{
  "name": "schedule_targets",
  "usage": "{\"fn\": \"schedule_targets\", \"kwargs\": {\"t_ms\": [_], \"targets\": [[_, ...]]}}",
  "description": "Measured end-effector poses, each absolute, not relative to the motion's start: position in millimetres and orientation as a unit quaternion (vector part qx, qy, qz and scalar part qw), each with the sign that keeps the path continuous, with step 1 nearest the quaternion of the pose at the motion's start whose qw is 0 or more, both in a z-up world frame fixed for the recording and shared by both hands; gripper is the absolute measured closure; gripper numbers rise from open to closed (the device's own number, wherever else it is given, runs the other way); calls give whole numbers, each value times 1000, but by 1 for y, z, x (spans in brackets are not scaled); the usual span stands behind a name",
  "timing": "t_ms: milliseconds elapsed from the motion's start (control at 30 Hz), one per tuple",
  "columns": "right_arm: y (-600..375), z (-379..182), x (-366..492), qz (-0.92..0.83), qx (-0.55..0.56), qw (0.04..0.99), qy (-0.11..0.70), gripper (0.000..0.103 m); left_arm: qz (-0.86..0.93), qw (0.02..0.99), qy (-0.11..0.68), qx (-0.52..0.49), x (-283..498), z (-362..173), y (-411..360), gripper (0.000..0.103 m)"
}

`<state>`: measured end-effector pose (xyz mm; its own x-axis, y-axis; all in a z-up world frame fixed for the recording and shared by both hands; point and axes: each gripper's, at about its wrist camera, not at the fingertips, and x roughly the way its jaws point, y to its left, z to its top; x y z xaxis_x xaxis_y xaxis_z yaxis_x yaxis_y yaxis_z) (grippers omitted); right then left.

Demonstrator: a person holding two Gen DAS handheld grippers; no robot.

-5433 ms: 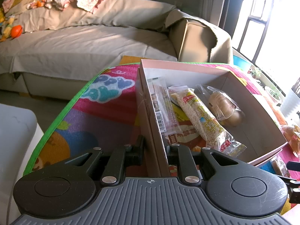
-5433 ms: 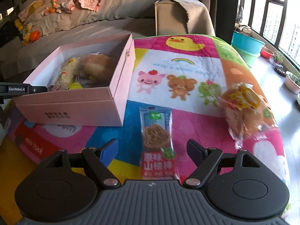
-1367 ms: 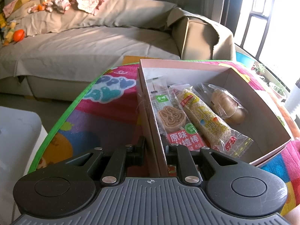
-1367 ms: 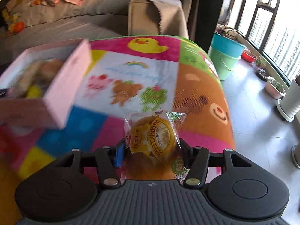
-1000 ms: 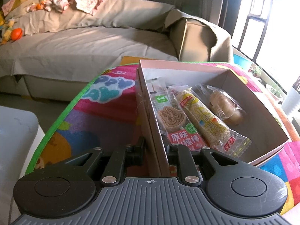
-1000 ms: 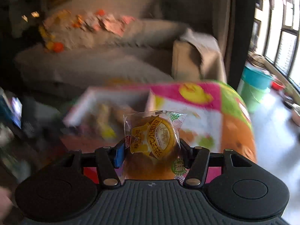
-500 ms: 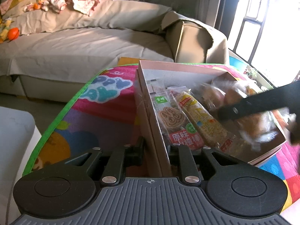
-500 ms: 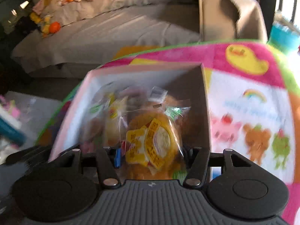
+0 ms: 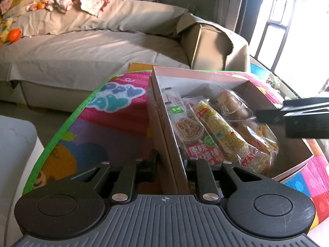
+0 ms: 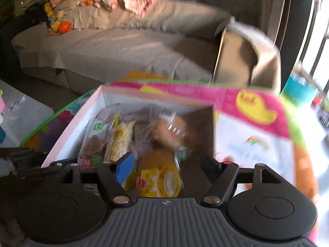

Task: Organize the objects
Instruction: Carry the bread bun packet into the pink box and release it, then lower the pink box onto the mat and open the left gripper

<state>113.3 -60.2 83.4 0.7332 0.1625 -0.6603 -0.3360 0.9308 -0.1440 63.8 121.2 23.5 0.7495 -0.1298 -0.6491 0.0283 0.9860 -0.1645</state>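
My left gripper [image 9: 171,164] is shut on the near wall of the pink box [image 9: 164,127]. In the box lie a cookie pack [image 9: 190,131], a long cracker roll [image 9: 222,131], a clear-bagged bun [image 9: 232,103] and the yellow-label bun pack [image 9: 261,142]. My right gripper [image 10: 167,162] is open above the box [image 10: 144,93]. The yellow-label bun pack [image 10: 160,179] lies loose between its fingers, in the box. The right gripper also shows in the left wrist view [image 9: 267,115] at the right, over the box.
The box stands on a colourful play mat [image 9: 92,127] on a table. A beige sofa [image 9: 82,47] with clothes and toys is behind. A white surface [image 9: 14,148] is at the left. A teal bucket [image 10: 298,88] stands by the windows at the right.
My right gripper carried the yellow-label bun pack over the box, opened and let it go inside. My left gripper has kept its hold on the box wall.
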Motion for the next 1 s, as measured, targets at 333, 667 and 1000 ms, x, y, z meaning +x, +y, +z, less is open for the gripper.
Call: {"fn": "schedule_targets", "kwargs": {"t_ms": [333, 667, 1000], "targets": [[-76, 57, 127, 169, -44, 890, 421, 61, -43, 932, 352, -72, 64, 23, 121, 81], [-123, 88, 49, 170, -126, 925, 314, 21, -44, 933, 350, -75, 62, 22, 122, 81], [-138, 40, 57, 230, -99, 907, 339, 45, -34, 929, 368, -31, 69, 30, 105, 84]]}}
